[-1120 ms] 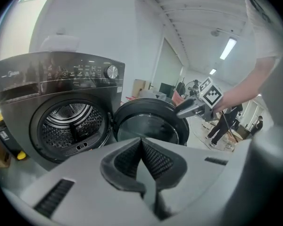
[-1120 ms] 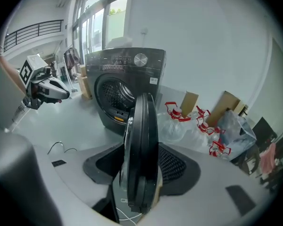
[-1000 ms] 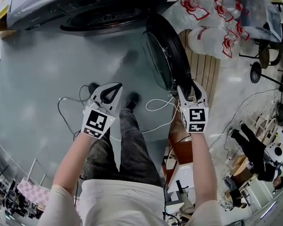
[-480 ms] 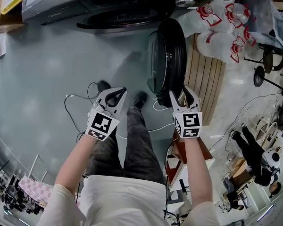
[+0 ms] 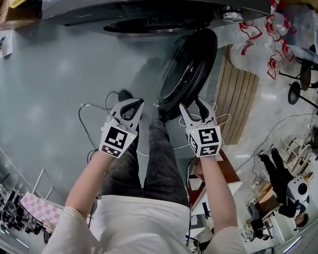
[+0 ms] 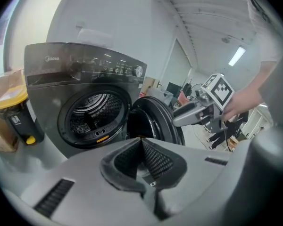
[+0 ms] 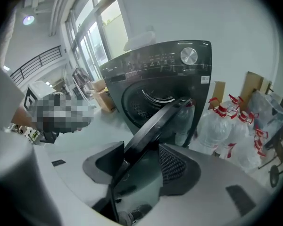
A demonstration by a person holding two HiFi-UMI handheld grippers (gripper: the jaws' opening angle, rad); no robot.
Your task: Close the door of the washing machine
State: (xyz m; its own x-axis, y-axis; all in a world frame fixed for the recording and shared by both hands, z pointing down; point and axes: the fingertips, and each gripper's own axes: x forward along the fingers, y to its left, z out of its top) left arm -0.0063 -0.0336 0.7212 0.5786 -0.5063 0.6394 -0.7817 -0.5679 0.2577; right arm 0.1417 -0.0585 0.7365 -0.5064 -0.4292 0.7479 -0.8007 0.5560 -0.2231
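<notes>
Down in front of me, the washing machine (image 5: 148, 4) stands on the grey floor (image 5: 37, 89), drum opening (image 6: 92, 114) uncovered. Round door (image 5: 188, 70) is hinged at the right side of the opening and stands partly open, slanting out from the front toward me.

My right gripper (image 5: 192, 106) is at the door's free edge. The dark rim runs up between the two jaws. Jaws are spread wide and opening, the rim leaning near the left pad, with a gap to the meshed right pad. Can't tell if any pad really presses on it.

My left gripper (image 5: 129, 105) is well left of the door, over bare floor, touching nothing. Jaw tips are pressed together, nothing between them. It points at the machine's front.

Clear water bottles (image 7: 226, 126) with red labels are piled just right of the machine, beside wooden slats (image 5: 233, 99). White cable (image 5: 87, 121) lies on the floor near my feet. Silver knob (image 7: 188, 55) sits on the control panel, top right.
</notes>
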